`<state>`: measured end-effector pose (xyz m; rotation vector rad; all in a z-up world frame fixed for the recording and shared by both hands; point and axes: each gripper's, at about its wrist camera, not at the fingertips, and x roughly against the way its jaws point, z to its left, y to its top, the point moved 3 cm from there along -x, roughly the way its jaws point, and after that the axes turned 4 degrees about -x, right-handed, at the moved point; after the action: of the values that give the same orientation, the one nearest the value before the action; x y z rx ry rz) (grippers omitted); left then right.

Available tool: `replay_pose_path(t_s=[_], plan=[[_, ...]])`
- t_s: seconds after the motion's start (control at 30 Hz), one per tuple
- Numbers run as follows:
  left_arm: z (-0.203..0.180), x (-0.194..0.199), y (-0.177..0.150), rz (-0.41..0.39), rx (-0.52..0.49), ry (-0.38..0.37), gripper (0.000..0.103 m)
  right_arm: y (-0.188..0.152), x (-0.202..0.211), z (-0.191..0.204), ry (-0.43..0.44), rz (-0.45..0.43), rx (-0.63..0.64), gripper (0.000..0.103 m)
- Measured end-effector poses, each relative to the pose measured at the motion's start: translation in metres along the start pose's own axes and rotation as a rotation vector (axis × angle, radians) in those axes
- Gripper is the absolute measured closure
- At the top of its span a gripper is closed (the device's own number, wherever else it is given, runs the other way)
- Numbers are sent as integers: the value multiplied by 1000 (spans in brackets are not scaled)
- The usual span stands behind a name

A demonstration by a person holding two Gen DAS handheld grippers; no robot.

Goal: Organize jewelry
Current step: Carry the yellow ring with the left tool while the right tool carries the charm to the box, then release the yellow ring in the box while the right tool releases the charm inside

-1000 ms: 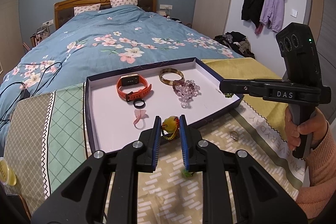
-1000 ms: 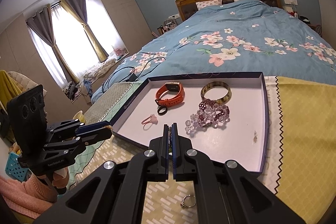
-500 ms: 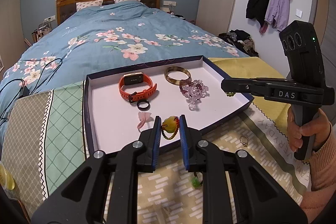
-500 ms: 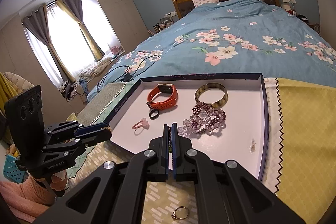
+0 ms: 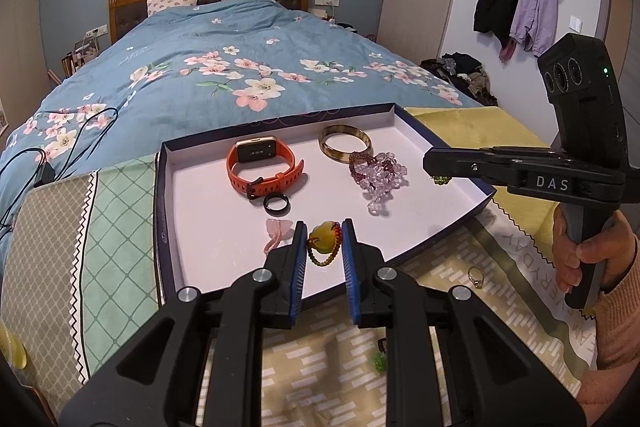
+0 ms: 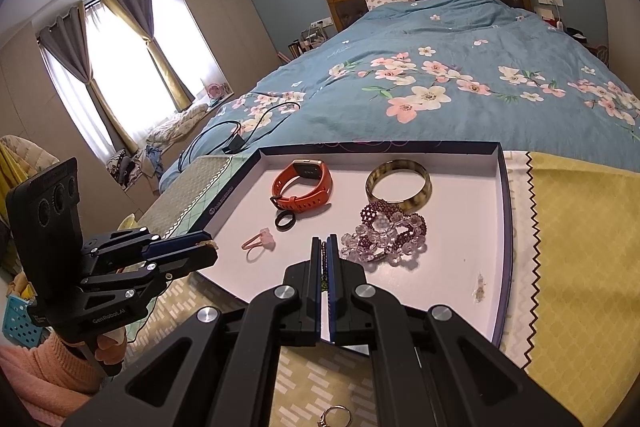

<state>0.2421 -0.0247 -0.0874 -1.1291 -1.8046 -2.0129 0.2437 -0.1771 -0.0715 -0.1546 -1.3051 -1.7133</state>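
Observation:
A white tray with a dark blue rim [image 5: 208, 227] lies on a patterned cloth at the foot of the bed. It holds an orange watch [image 5: 262, 167], a bangle [image 5: 345, 146], purple and clear bead bracelets [image 5: 378, 171], a black ring [image 5: 276, 203] and a pink ring [image 5: 276, 233]. My left gripper [image 5: 324, 227] hangs over the tray's near part, shut on a yellow-green pendant [image 5: 322, 239] with a red and green bead loop. My right gripper [image 6: 324, 247] is shut on a thin green bead string [image 6: 323, 269], over the tray's right side.
A gold ring [image 5: 476, 275] and a small green bead piece [image 5: 378, 361] lie on the cloth in front of the tray. The blue flowered bed [image 5: 240, 67] rises just behind the tray. Black cables [image 6: 240, 131] trail over the bed's left side.
My left gripper has moved forward with the pendant, from above the tray's near rim to over its white floor. The right gripper has stayed about where it was.

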Motion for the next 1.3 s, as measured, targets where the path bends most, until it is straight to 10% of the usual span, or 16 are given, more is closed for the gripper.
replay_pose_path(t_s=[1.3], plan=[[9, -38, -1, 59, 32, 30, 85, -4, -34, -16, -53, 59, -35, 102]])
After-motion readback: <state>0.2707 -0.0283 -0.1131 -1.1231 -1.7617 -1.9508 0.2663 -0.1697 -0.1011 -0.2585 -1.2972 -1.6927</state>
